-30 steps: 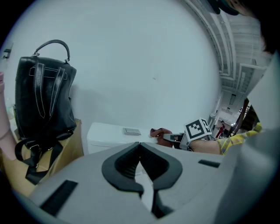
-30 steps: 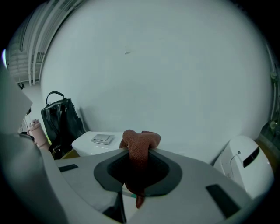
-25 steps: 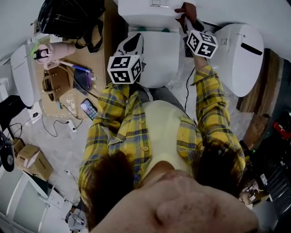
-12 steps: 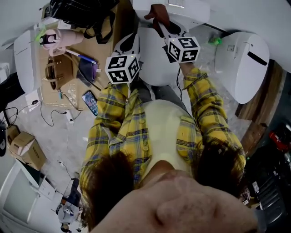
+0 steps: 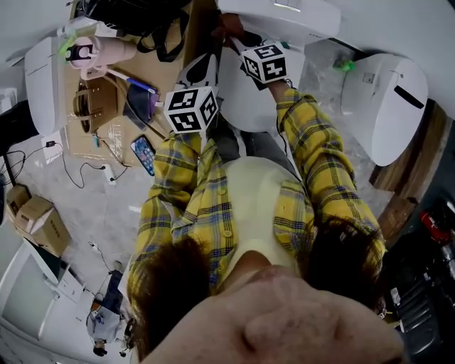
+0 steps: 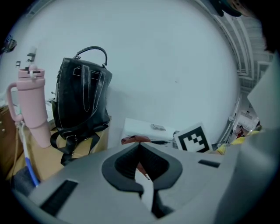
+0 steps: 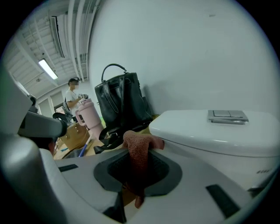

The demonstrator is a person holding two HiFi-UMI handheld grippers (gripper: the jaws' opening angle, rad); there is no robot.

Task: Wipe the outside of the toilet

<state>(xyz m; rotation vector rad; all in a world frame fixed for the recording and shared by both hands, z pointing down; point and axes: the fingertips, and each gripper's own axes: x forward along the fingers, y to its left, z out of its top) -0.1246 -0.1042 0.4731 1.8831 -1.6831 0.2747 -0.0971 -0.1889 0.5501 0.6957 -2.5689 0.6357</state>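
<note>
A pink cup (image 5: 96,51) stands at ten o'clock in the head view, with a black bag (image 5: 135,14) just beside it at eleven and a phone (image 5: 142,155) lying nearer the person, at nine o'clock. The person, in a yellow plaid shirt, faces the toilet (image 5: 245,92) at twelve o'clock. The left gripper (image 6: 141,168) hangs over the bowl's left side. Its fingers are together with nothing between them, and they aim toward the wall, the cup and the bag. Farther ahead, the right gripper (image 7: 139,170) reaches to the left front corner of the tank (image 7: 218,131). Its fingers are clamped on a reddish-brown cloth (image 7: 139,151). The cloth's upper fold lies against that corner, just below the tank's lid, and its tail hangs down between the fingers. In the left gripper view the cloth shows at twelve o'clock from the fingers, in front of the tank. A second white toilet (image 5: 384,99) stands at two o'clock in the head view, well apart from both grippers.
</note>
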